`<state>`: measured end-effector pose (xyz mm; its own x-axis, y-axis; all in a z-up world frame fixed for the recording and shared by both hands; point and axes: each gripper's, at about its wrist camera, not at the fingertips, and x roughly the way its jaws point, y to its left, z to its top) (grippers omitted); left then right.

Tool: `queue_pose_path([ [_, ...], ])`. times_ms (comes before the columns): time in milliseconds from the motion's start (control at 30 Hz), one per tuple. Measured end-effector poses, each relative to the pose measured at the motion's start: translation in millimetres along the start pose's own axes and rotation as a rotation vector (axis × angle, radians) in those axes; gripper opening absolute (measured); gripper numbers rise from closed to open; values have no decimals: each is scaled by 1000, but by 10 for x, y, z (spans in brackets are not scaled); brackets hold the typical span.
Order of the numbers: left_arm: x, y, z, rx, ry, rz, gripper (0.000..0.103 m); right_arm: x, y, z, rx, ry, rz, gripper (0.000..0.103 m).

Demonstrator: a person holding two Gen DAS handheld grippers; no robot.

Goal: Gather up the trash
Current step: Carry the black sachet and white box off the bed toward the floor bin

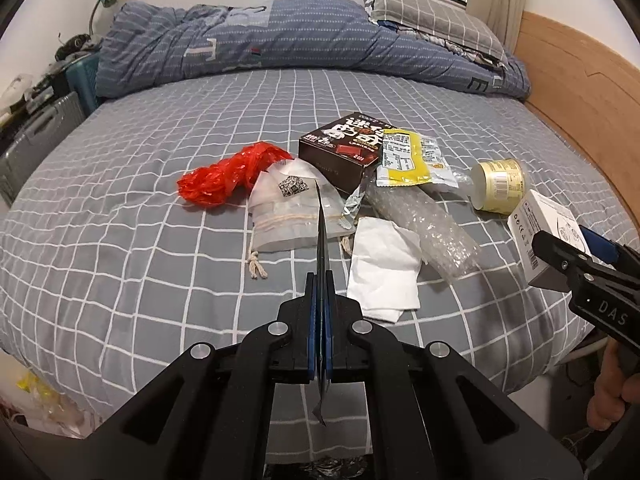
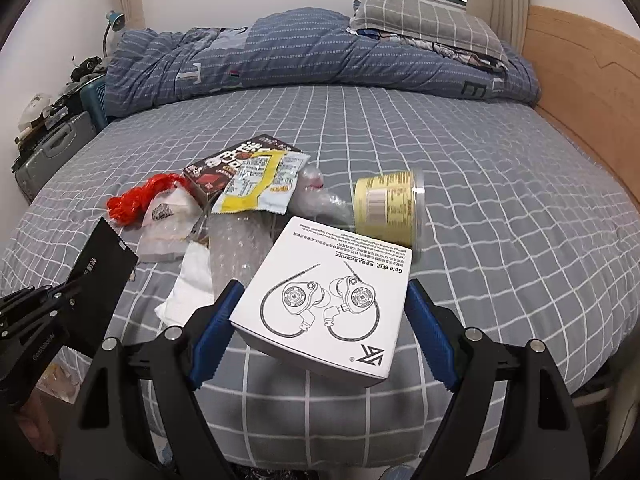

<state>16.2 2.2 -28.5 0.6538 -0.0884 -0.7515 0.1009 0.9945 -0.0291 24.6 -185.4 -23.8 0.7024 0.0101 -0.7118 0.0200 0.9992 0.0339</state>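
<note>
Bare bed (image 1: 120, 280) left of the trash; left gripper (image 1: 320, 276) pinches a black wrapper (image 2: 102, 276), right gripper (image 2: 320, 308) clamps a white box (image 2: 328, 300).

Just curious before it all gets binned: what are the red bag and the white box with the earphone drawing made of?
Red bag: thin plastic film, apparently; it is glossy, crinkled and bunched up. White box: looks like matte printed cardboard, with crisp flat faces and sharp edges.

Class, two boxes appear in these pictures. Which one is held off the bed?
The white earphone box, clamped between the right tongs. The dark brown box lies on the bed among the other trash.
</note>
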Motion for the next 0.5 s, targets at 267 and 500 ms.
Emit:
queue_pose_path([
  [267, -127, -8, -96, -2, -12, 16, 2, -165, 74, -67, -9, -20, 16, 78],
  [500, -238, -36, -190, 4, -12, 16, 2, -260, 189, -117, -38, -31, 15, 78],
])
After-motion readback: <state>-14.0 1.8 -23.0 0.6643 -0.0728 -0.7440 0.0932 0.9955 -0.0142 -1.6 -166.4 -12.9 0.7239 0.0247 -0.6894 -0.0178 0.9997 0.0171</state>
